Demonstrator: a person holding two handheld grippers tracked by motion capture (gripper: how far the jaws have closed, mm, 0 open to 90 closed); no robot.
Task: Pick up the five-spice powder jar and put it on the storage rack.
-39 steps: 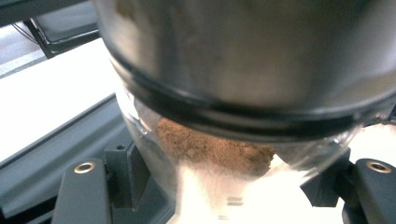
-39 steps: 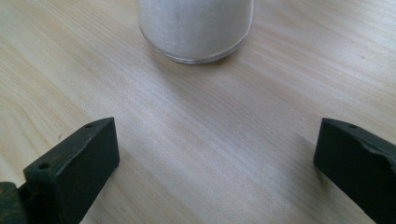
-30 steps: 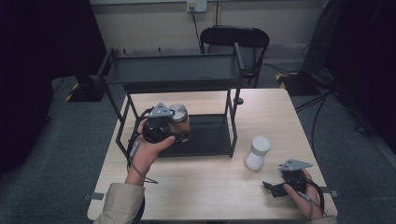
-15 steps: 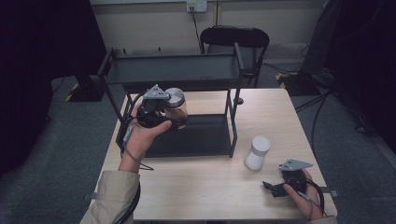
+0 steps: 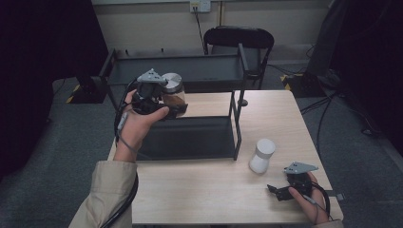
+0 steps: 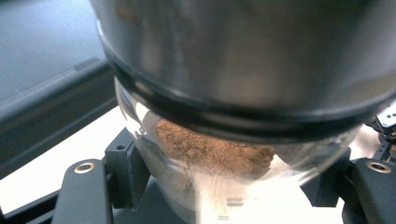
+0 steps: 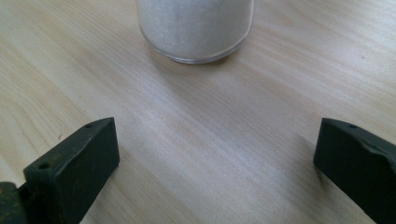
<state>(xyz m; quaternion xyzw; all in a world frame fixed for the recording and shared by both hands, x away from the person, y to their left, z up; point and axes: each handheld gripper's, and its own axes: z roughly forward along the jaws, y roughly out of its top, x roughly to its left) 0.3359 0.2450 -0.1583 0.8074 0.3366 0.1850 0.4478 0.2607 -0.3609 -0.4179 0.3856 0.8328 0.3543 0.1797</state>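
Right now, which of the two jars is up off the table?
The brown-powder jar with the metal lid, clamped in the left gripper by the rack. The white jar stands on the table.

We wear a beige sleeve (image 5: 107, 194) on the left arm. Each gripper, left (image 5: 175, 109) and right (image 5: 273, 190), is black with a grey three-cornered plate on top and a dark trailing cable (image 5: 124, 202). Up close, the blocky black jaws carry small round screw holes.
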